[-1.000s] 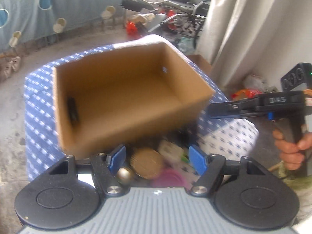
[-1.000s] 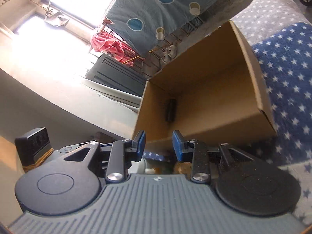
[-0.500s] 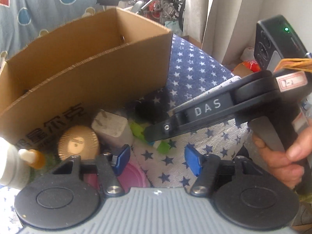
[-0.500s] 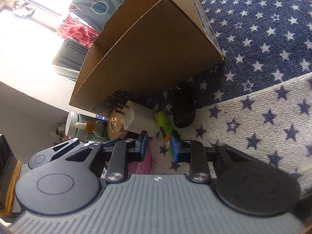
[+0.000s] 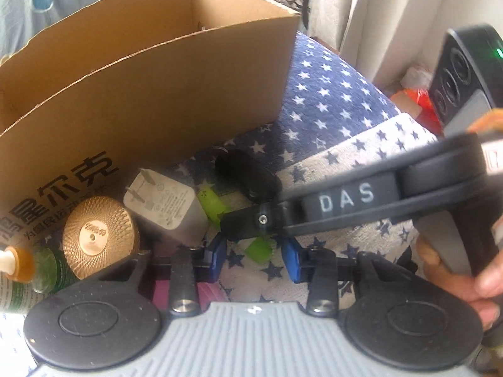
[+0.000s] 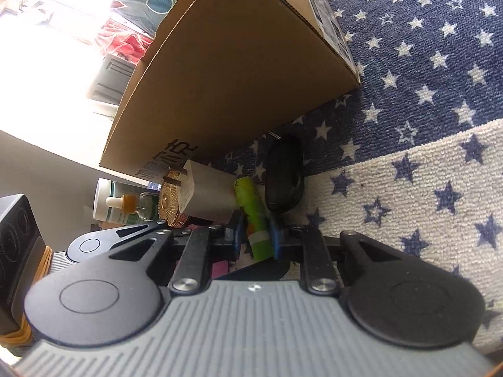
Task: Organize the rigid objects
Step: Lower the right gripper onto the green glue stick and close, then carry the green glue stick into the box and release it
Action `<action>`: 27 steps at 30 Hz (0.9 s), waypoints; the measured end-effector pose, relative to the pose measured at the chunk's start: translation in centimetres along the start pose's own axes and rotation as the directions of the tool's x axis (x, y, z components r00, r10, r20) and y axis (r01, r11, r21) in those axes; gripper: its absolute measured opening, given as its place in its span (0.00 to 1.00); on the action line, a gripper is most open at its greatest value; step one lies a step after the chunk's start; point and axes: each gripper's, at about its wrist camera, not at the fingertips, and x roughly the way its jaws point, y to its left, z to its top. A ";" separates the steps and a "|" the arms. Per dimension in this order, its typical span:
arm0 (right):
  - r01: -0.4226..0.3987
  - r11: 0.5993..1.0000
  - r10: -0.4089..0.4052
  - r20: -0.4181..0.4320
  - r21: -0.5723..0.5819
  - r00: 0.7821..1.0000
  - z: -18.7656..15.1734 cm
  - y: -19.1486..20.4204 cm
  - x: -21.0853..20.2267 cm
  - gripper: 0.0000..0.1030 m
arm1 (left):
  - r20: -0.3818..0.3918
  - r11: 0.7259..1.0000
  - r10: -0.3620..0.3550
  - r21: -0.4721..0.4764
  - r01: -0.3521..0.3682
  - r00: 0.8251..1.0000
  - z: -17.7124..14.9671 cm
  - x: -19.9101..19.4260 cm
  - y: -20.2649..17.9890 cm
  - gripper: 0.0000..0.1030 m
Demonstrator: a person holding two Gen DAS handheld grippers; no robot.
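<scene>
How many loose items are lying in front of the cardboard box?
7, maybe more hidden: white charger, gold disc, green tube between the right claw fingers, black case, dropper bottle, white-capped bottle, pink item.

A lived-in home is indicated: a star-patterned cloth (image 5: 330, 100) is spread beneath a cardboard box (image 5: 176, 94), pale curtains (image 5: 371, 19) are hung behind, and a charger plug (image 5: 163, 207) and dropper bottle (image 6: 125, 202) are scattered alongside.
</scene>
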 end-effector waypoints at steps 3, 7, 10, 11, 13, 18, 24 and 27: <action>-0.004 1.000 0.004 0.009 -0.004 1.000 -0.2 0.1 -0.4 0.15 | 0.002 1.000 -0.003 -0.007 0.003 1.000 -0.2 -0.2 0.1 0.31; -0.009 1.000 0.009 0.013 0.001 1.000 -0.8 0.2 -0.8 0.14 | 0.014 1.000 0.004 0.020 -0.005 1.000 -0.8 -0.9 -0.4 0.28; -0.010 1.000 0.010 0.021 0.001 1.000 -1.3 0.7 -1.7 0.14 | 0.037 0.999 -0.006 0.032 0.005 0.999 -1.1 -2.2 -0.7 0.27; -0.011 1.000 0.011 0.026 0.001 1.000 -1.5 1.0 -2.0 0.14 | 0.047 0.999 -0.010 0.036 0.008 0.999 -1.2 -2.7 -0.8 0.27; -0.014 1.000 0.015 0.039 -0.004 0.999 -1.8 1.6 -2.9 0.14 | 0.072 0.999 -0.014 0.049 0.010 0.997 -1.4 -3.8 -1.2 0.27; -0.005 0.998 0.011 0.094 -0.062 0.996 -2.4 4.3 -5.7 0.14 | 0.156 0.997 -0.008 0.080 -0.005 0.988 -1.3 -7.2 -1.7 0.27; -0.004 0.987 0.031 0.163 -0.160 0.986 -0.8 8.9 -8.7 0.14 | 0.261 0.995 0.021 0.091 -0.046 0.965 0.6 -11.4 -0.4 0.27; -0.015 0.976 0.053 0.173 -0.216 0.983 1.1 11.5 -9.0 0.14 | 0.279 0.995 0.043 0.072 -0.066 0.959 2.4 -12.8 1.4 0.27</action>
